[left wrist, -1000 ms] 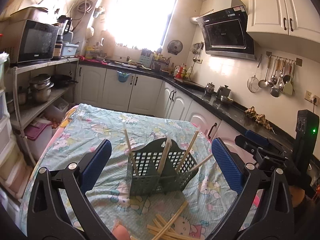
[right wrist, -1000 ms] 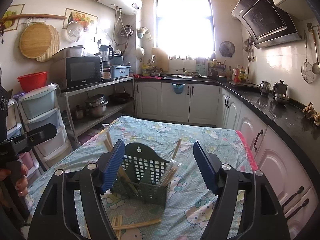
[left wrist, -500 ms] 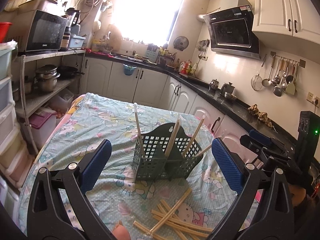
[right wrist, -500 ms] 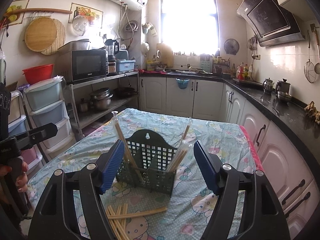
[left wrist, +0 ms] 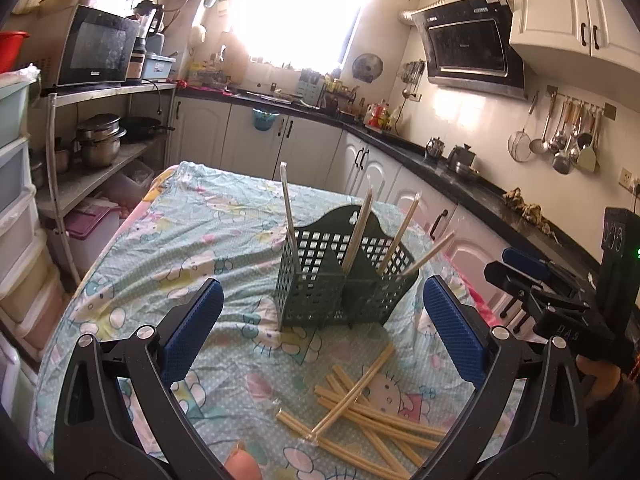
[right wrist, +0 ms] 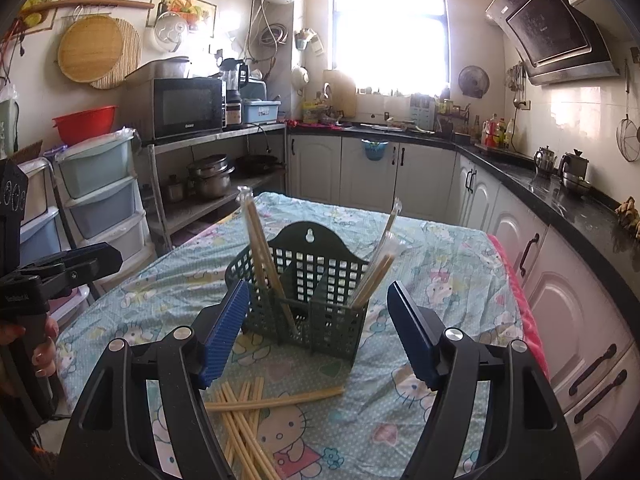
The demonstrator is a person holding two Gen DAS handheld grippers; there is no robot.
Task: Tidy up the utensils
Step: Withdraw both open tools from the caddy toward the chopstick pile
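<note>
Both claws hanging wide open over the table, nothing grabbed.

The left gripper (left wrist: 324,332) and right gripper (right wrist: 318,330) are both sitting with jaws spread wide and empty, pointing down at the green basket (left wrist: 340,284) that's standing upright on the cartoon-print tablecloth (left wrist: 200,240). A few wrapped chopsticks (right wrist: 260,248) are leaning inside the basket's compartments, and a loose chopstick pile (left wrist: 360,408) is lying criss-crossed on the cloth just in front of it, nearer the grippers.
</note>
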